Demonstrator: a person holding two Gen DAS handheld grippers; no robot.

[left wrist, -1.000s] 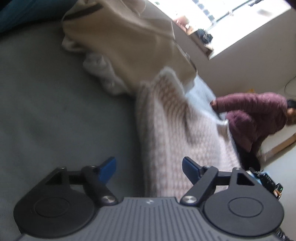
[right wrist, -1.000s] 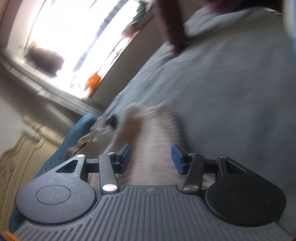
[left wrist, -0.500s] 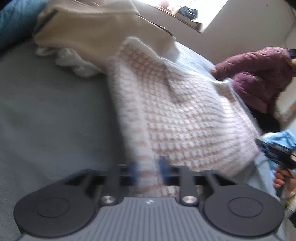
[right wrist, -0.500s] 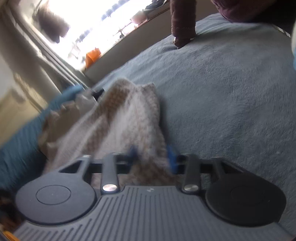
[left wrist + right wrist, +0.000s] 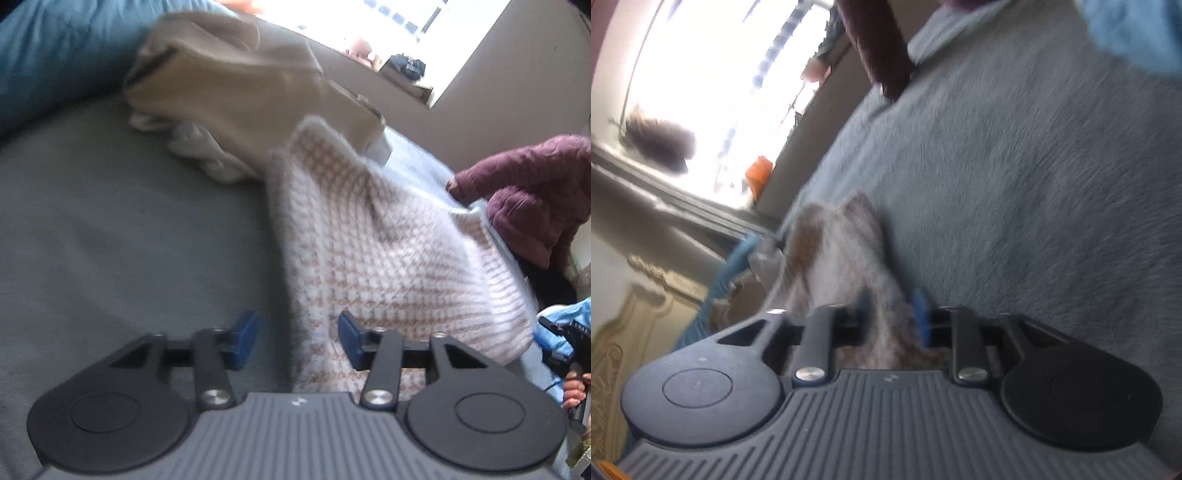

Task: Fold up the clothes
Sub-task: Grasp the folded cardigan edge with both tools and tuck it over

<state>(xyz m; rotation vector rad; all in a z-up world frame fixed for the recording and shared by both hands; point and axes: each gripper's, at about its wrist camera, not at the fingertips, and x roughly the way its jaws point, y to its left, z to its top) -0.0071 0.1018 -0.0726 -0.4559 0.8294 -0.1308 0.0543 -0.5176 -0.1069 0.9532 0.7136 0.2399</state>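
A pink-and-white knitted sweater [image 5: 384, 254] lies spread on the grey bed cover [image 5: 110, 229]. My left gripper [image 5: 297, 341] is open, its blue pads apart, with the sweater's near edge between them and loose. In the right wrist view the same sweater [image 5: 846, 251] runs away from me in a bunched ridge. My right gripper [image 5: 892, 321] is shut on the sweater's edge, with the fabric pinched between the blue pads.
A beige garment [image 5: 236, 85] and a white one [image 5: 199, 147] lie piled behind the sweater, next to a blue pillow [image 5: 55, 48]. A person in a maroon jacket [image 5: 535, 199] leans on the bed's far side. Bright window [image 5: 713, 92] behind.
My left gripper, shut on the sweater's edge half a second ago, has opened and let it go. My right gripper stays closed on the sweater and has tilted.
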